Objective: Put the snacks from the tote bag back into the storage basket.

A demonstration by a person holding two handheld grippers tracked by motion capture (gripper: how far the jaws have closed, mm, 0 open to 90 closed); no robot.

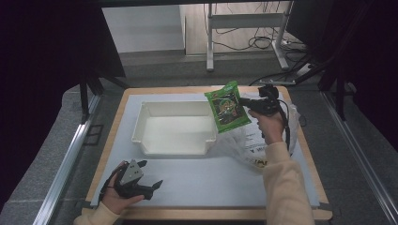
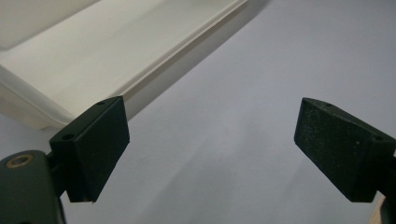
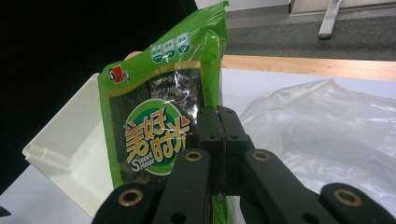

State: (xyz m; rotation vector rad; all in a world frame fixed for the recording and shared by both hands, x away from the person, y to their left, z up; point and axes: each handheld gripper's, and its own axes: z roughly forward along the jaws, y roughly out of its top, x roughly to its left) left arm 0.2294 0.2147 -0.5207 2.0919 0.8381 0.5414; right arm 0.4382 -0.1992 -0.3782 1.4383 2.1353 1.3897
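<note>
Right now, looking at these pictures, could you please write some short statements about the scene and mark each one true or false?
1. The right gripper is shut on the edge of the green snack packet. True.
2. The green snack packet lies flat inside the white tray. False: it is held up in the air, by the tray's right end.
3. The left gripper holds a clear plastic bag. False: its jaws stand open with nothing between them, near the front edge of the table.
4. A clear plastic bag lies on the table to the right of the white tray. True.
5. The white tray has several packets in it. False: the part of its inside in view is bare.
</note>
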